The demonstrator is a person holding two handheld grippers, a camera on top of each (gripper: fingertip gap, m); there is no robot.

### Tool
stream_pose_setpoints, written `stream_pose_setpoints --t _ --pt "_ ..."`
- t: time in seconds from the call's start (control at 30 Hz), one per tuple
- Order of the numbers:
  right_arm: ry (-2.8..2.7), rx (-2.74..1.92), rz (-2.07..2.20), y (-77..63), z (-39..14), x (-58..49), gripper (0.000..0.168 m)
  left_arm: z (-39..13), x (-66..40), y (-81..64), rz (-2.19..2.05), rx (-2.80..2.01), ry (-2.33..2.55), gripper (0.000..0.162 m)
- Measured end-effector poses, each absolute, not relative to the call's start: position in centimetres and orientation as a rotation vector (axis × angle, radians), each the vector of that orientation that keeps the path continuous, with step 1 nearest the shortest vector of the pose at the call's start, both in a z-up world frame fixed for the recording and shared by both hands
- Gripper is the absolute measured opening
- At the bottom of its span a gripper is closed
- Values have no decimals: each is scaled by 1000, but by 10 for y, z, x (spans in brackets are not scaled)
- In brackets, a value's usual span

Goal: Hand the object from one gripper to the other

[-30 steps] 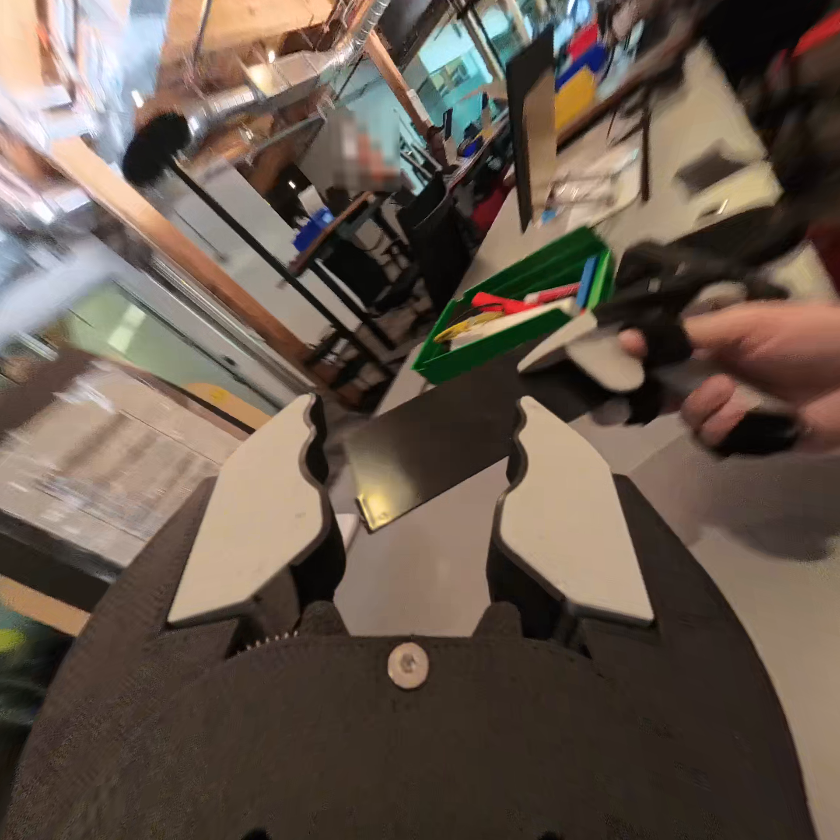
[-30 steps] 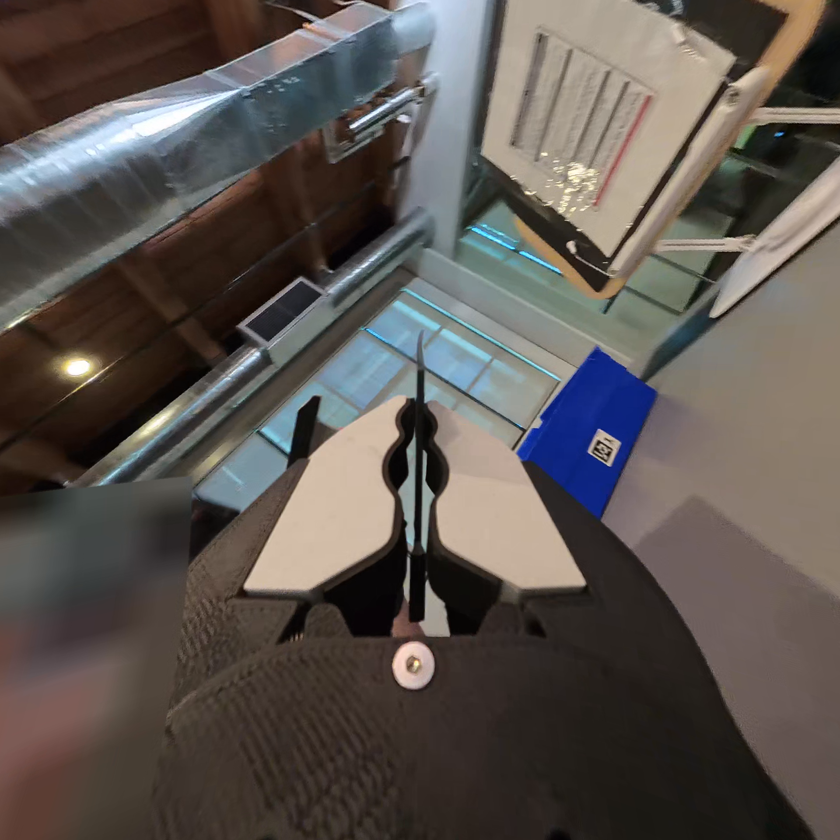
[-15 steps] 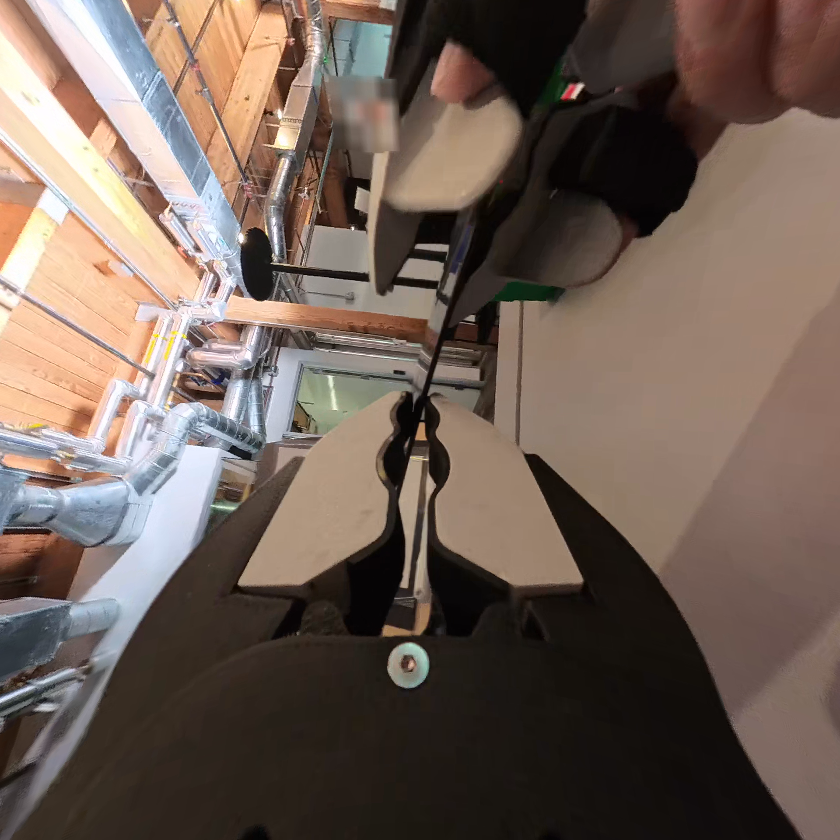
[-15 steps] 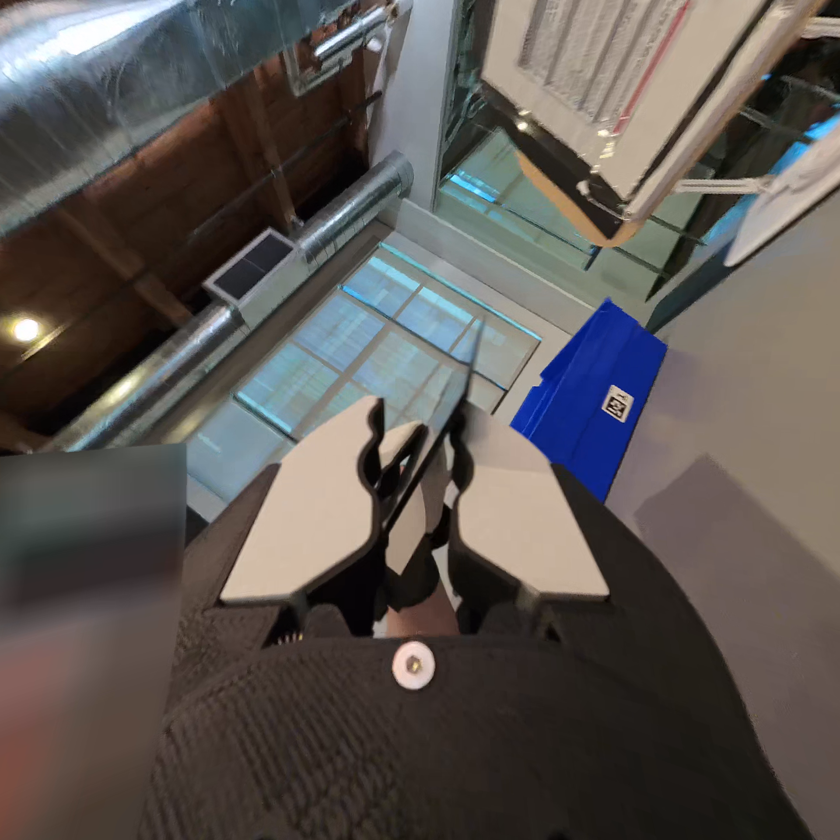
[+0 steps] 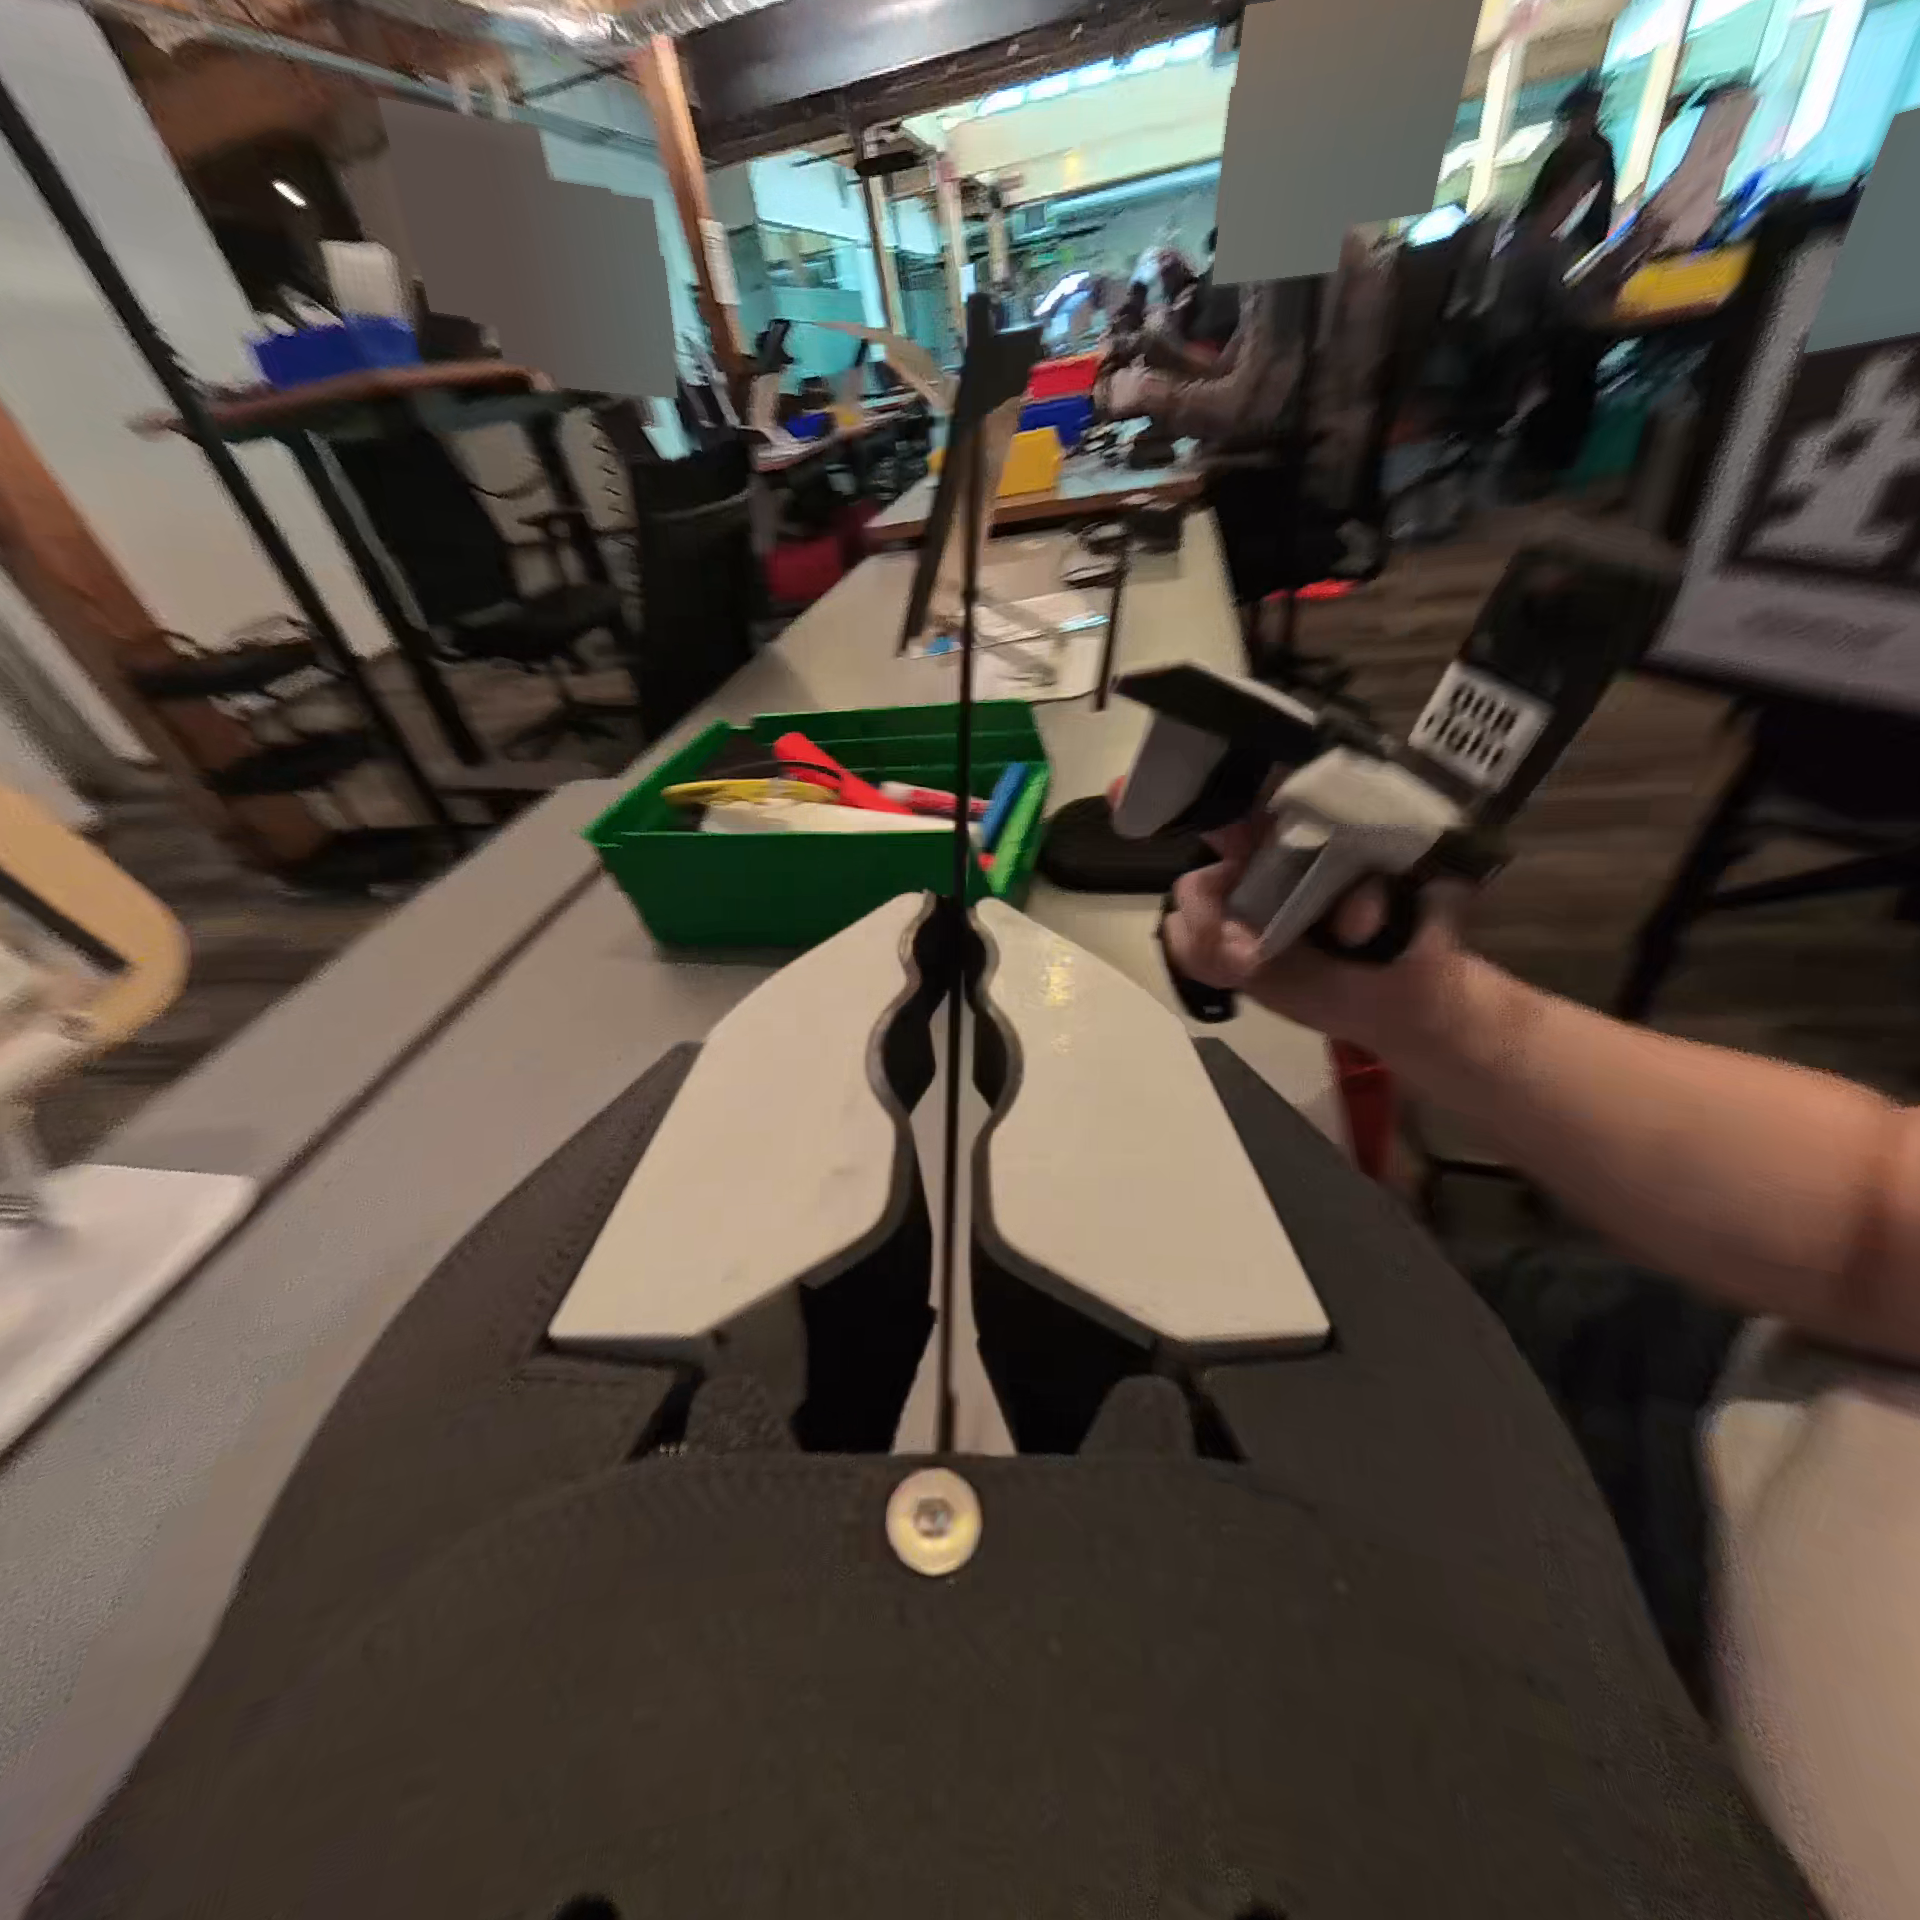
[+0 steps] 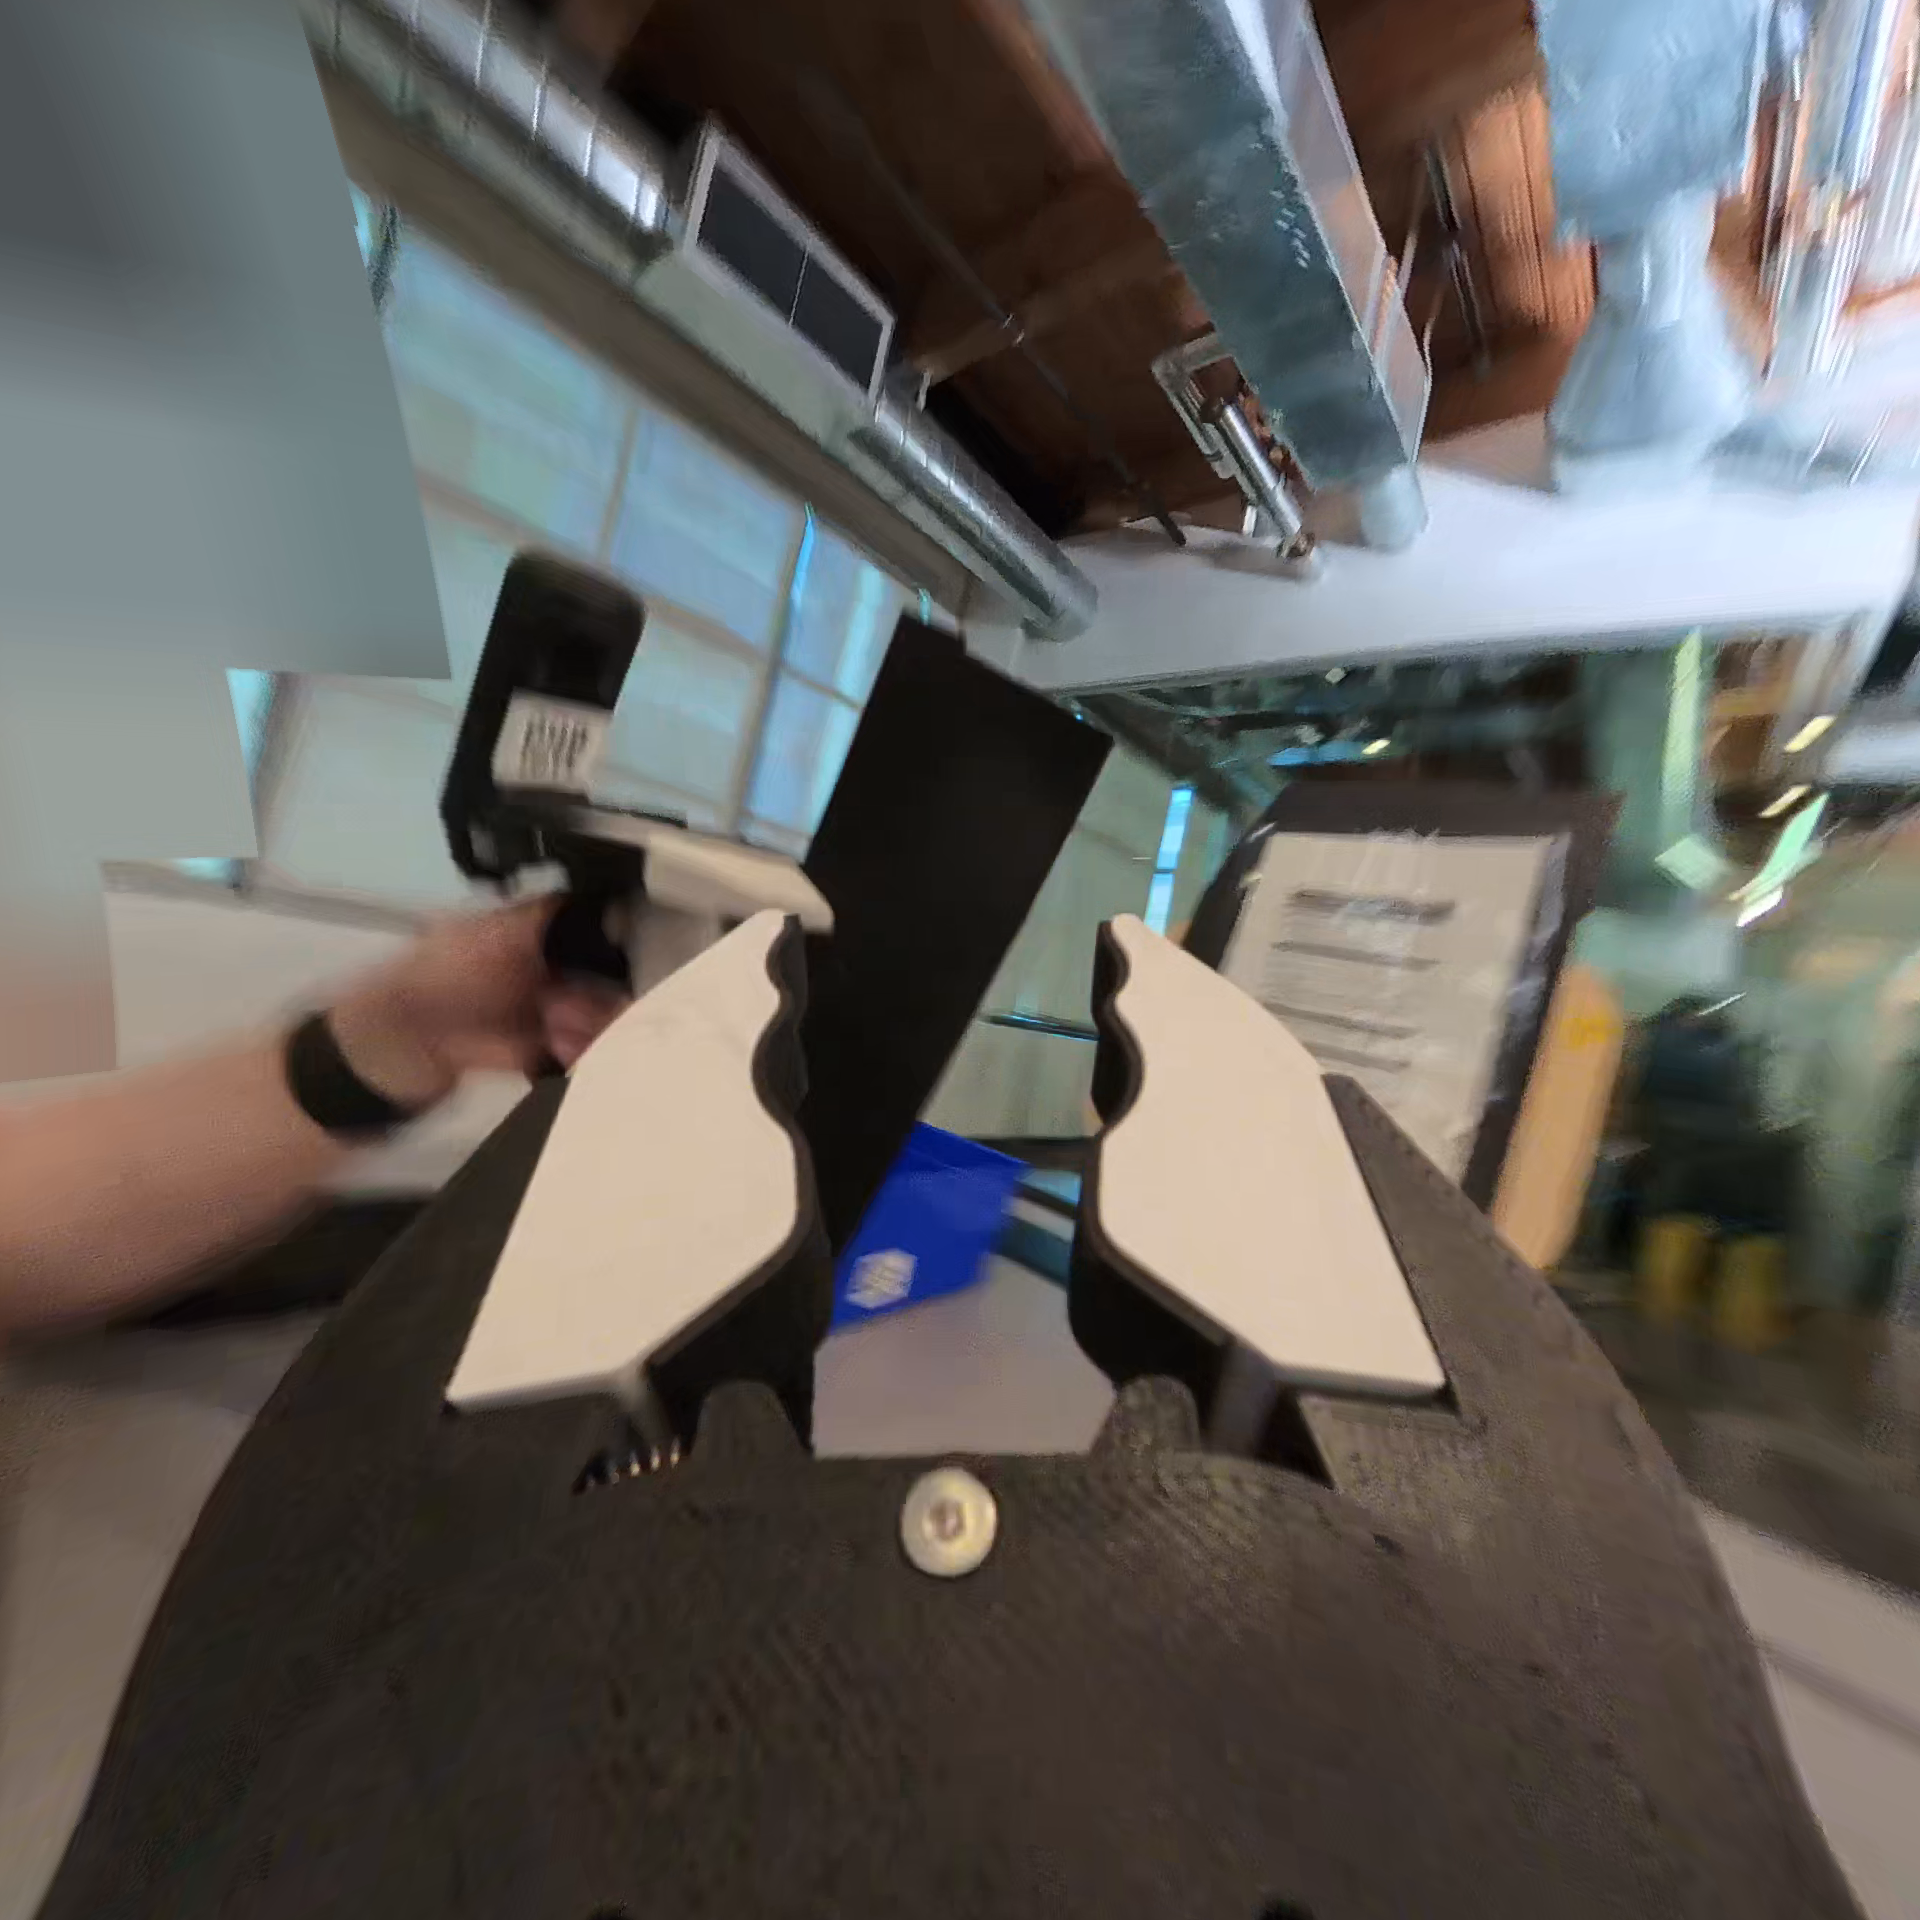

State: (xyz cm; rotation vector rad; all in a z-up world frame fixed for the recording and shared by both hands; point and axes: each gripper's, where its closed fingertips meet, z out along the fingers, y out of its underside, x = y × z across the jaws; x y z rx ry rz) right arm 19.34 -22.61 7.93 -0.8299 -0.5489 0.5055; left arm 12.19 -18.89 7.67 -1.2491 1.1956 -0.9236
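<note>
The object is a thin black sheet (image 5: pixel 962 727). In the left wrist view I see it edge-on, standing upright between the fingers. My left gripper (image 5: pixel 951 904) is shut on its lower part. In the right wrist view the sheet (image 6: pixel 935 831) shows its flat face, tilted, rising from the left gripper (image 6: pixel 717 888) held by a hand at the left. My right gripper (image 6: pixel 945 935) is open and empty, with the sheet just beyond its fingertips and apart from them. The right gripper (image 5: pixel 1216 821) also shows in the left wrist view, off to the right in a hand.
A green bin (image 5: pixel 790 883) with coloured items stands on the grey table (image 5: pixel 468 1091) ahead of the left gripper. A black rounded thing (image 5: pixel 1101 852) lies right of it. A blue bin (image 6: pixel 935 1216) lies beyond the right gripper. A framed notice board (image 6: pixel 1382 966) stands at the right.
The right gripper, shut on the sheet a second ago, has opened and drawn back. The left gripper, open then, has closed on the sheet and swung it upright.
</note>
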Motion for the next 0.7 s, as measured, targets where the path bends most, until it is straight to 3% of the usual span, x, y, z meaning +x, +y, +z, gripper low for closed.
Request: stream_pose_setpoints --t 0.13,0.33,0.43,0.53,0.57,0.7 --pt "-788 -744 -229 -221 60 178 44 84 112 -201 -1319 -1385 1206 1" --pt "-946 -488 -993 -215 52 145 46 73 114 -198 -1630 -1571 1140 1" --pt "-984 -459 -1051 -208 46 130 45 63 121 -204 -1727 -1634 1148 1" --pt "-972 -433 -1018 -212 46 126 9 54 126 -203 -1722 -1674 1158 4" --pt "-970 -471 -967 -211 46 128 4 58 127 -204 -1748 -1650 1157 23" --pt "-868 -747 -624 -201 47 147 2 78 120 -195 -1691 -1520 1120 49"
